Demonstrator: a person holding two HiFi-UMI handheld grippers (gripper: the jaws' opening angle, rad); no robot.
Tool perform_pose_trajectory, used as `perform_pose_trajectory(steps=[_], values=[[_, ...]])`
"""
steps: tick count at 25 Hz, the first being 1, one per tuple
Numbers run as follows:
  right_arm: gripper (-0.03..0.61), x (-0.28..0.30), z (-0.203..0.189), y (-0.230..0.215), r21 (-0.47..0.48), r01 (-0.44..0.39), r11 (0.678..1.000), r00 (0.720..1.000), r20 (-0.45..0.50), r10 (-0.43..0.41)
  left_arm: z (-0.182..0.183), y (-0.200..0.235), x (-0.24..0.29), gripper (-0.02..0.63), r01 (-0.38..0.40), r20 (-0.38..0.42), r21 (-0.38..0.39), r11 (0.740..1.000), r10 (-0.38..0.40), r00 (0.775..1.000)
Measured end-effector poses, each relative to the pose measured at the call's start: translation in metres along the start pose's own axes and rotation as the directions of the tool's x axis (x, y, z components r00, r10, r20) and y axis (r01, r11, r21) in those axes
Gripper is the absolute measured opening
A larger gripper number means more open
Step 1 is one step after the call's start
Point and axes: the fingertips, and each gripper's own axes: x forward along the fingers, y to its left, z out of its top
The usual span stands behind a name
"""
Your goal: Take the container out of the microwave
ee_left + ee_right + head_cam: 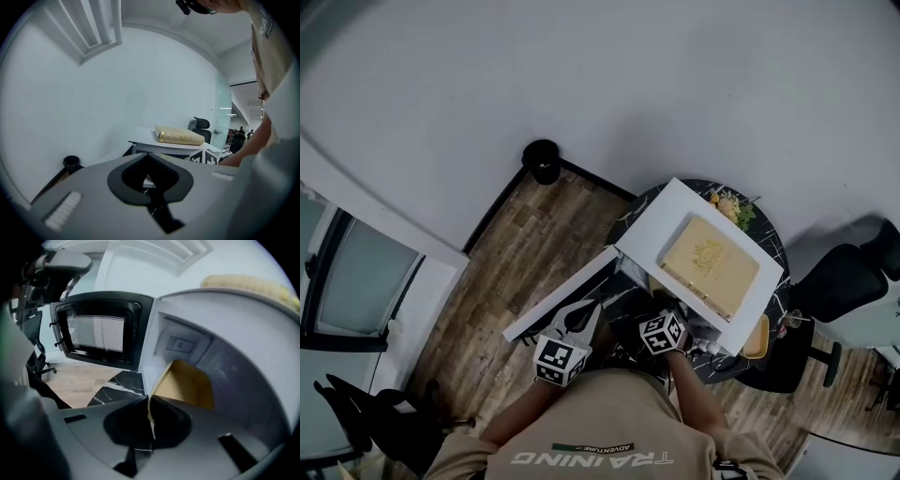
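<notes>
Right tongs: pinching the thin rim of the tan, open-topped container, just inside the white microwave's mouth.
Left tongs: pressed together, empty.
Black-framed mesh door: swung open.
Head view only: gold book atop the microwave; black marble worktop; cavity hidden.

Head view looks steeply down on the microwave; both gripper views face it low and close.

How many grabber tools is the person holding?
2. The left gripper hangs shut and empty by the open microwave door; the right gripper reaches into the microwave, shut on the tan container's rim. No others show.
</notes>
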Motion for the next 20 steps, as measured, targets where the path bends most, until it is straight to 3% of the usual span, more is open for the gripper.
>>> perform_pose_trajectory(steps=[8, 13, 20], values=[[0.011, -0.030, 0.005, 0.010, 0.024, 0.065, 0.998, 0.998, -0.010, -0.064, 0.003, -0.004, -0.007, 0.002, 0.101, 0.022, 0.018, 0.995, -0.102, 0.995], [0.011, -0.044, -0.001, 0.029, 0.082, 0.101, 0.991, 0.995, -0.017, -0.100, -0.022, -0.008, -0.009, 0.002, 0.171, -0.014, 0.051, 0.984, -0.170, 0.985], [0.011, -0.065, -0.026, 0.065, 0.077, 0.079, 0.994, 0.996, -0.036, -0.077, -0.036, -0.026, -0.022, 0.002, 0.184, -0.025, 0.037, 0.982, -0.183, 0.983]])
